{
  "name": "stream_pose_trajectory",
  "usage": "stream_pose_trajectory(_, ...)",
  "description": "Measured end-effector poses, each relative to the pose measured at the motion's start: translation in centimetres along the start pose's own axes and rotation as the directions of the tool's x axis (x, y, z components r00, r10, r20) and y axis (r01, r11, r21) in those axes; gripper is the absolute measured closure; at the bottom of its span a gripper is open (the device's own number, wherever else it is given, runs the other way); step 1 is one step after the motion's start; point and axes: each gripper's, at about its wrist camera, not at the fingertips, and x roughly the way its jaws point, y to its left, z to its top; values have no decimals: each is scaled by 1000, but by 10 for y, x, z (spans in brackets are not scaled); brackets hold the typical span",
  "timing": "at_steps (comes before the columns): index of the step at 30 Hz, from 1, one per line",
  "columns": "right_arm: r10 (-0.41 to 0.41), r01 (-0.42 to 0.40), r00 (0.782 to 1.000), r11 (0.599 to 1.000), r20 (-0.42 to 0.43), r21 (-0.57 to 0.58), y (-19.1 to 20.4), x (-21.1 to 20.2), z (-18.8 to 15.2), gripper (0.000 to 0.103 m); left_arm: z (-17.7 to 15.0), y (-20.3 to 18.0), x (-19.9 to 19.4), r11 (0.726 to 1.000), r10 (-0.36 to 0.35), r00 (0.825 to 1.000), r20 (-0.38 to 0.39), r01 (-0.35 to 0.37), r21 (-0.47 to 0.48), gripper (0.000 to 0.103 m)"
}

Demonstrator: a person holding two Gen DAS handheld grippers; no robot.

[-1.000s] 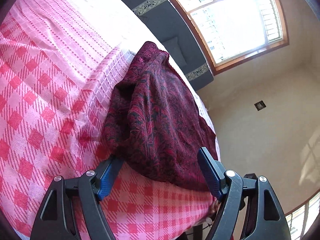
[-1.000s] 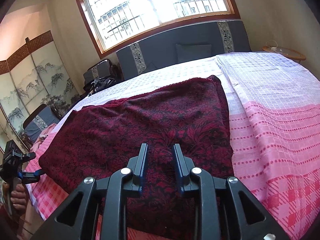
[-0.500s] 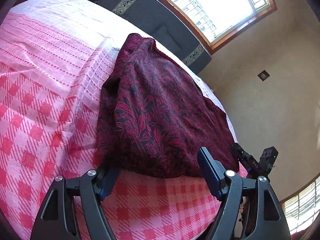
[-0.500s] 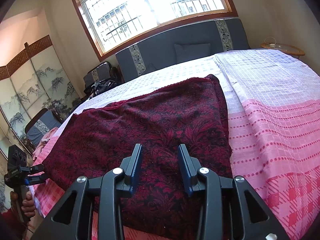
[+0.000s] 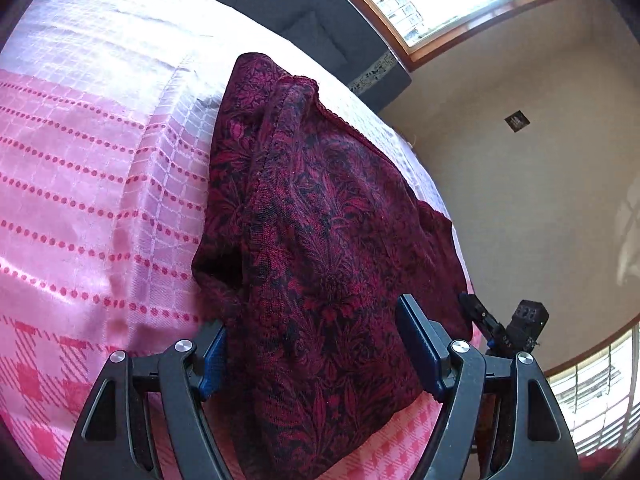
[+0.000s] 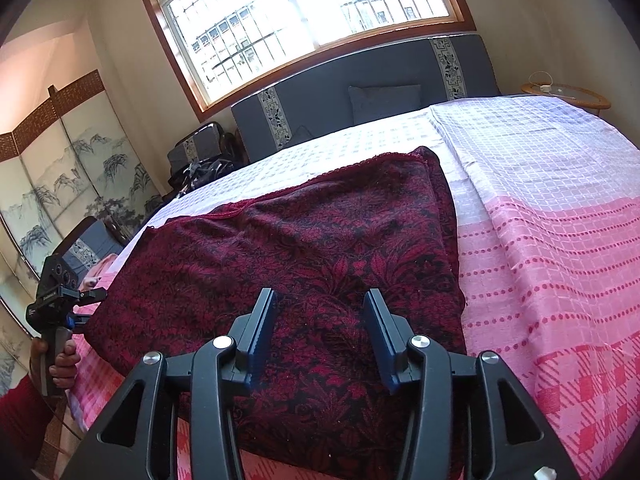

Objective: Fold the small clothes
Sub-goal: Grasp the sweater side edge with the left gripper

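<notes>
A: Here's the dark red floral-knit garment [image 6: 304, 264], folded and lying flat on the pink checked bedspread [image 6: 560, 248], near the bed's front edge.

B: And the right gripper [image 6: 320, 332]?

A: Sitting low over the garment's near edge, jaws opening. The cloth lies under the gap, but the blue pads [image 6: 262, 332] are not pinching it, so it's let go.

B: The left gripper [image 5: 310, 350]?

A: Jaws spread wide at the garment's short end. The fabric bulges up between the fingers; the left pad is half hidden behind a fold, the right pad [image 5: 416, 344] stands clear. Released, as far as I can see.

B: Anything else?

A: From the right wrist view, that left gripper shows at the garment's far left corner, a hand [image 6: 60, 364] around its handle. Grey headboard [image 6: 360, 80] and window [image 6: 304, 12] beyond.
</notes>
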Motion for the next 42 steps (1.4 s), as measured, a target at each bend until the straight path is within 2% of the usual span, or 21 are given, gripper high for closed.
stream_pose_trajectory(7, -5, 5, 1000, 1000, -9, -1, 1, 3, 0, 56, 33, -6, 14, 992, 5, 995, -98, 8, 126, 28)
stream_pose_trajectory(9, -8, 8, 1000, 1000, -15, 0, 1, 4, 0, 55, 35, -8, 15, 986, 43, 995, -94, -27, 162, 28)
stream_pose_trajectory(11, -12, 13, 1000, 1000, -20, 1, 1, 5, 1, 55, 37, -14, 18, 975, 112, 991, -74, -95, 203, 29)
stream_pose_trajectory(12, -15, 15, 1000, 1000, -21, 0, 2, 6, 0, 55, 36, -19, 19, 961, 166, 985, -52, -150, 234, 35)
stream_pose_trajectory(13, -18, 18, 1000, 1000, -22, -2, 2, 7, 1, 54, 35, -24, 21, 940, 219, 975, -29, -203, 275, 53)
stream_pose_trajectory(14, -20, 19, 1000, 1000, -22, -3, 3, 7, 1, 54, 32, -31, 23, 918, 255, 967, -13, -238, 318, 61)
stream_pose_trajectory(16, -22, 22, 999, 1000, -26, -4, 3, 9, 1, 54, 27, -45, 26, 877, 319, 947, 33, -308, 368, 69)
stream_pose_trajectory(19, -22, 22, 999, 1000, -31, 2, 3, 11, 2, 54, 19, -66, 28, 810, 410, 906, 102, -414, 415, 74)
stream_pose_trajectory(22, -19, 19, 999, 1000, -32, 13, 1, 13, 2, 54, 12, -80, 30, 747, 472, 867, 159, -489, 450, 75)
stream_pose_trajectory(24, -15, 15, 999, 1000, -32, 17, -1, 12, 2, 54, 10, -85, 33, 719, 504, 848, 167, -518, 463, 75)
stream_pose_trajectory(26, -11, 12, 999, 1000, -31, 23, -2, 12, 2, 54, 10, -85, 35, 713, 519, 839, 164, -531, 459, 75)
stream_pose_trajectory(30, -6, 7, 1000, 999, -21, 37, -5, 10, 3, 54, 11, -82, 33, 714, 529, 833, 159, -538, 448, 75)
stream_pose_trajectory(35, 1, 0, 1000, 999, -18, 52, -7, 8, 3, 54, 11, -92, 41, 702, 547, 822, 157, -552, 450, 75)
stream_pose_trajectory(42, 4, -3, 1000, 998, -23, 62, -9, 8, 3, 53, 13, -91, 45, 710, 549, 824, 142, -549, 440, 75)
